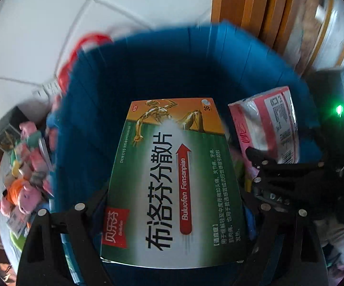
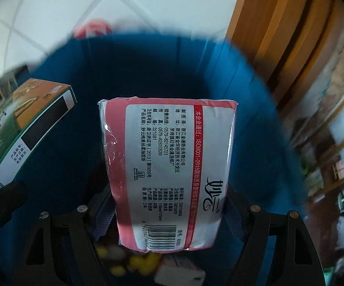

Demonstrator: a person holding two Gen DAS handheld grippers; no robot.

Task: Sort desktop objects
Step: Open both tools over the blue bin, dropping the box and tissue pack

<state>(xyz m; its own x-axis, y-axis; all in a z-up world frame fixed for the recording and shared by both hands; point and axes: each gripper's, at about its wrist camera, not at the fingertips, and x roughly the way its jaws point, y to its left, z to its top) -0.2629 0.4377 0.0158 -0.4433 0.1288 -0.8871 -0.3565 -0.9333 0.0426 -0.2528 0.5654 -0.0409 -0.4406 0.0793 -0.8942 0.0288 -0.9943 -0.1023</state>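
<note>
Blue bin (image 2: 231, 76) interior dark, apparently empty; medicine box (image 1: 172, 186), tissue pack (image 2: 169, 174) held above

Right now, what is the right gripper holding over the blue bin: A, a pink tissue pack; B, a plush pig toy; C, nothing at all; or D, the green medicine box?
A: in the right wrist view the pink tissue pack sits clamped between the right gripper fingers above the blue bin, while the green medicine box is in the left gripper.
</note>
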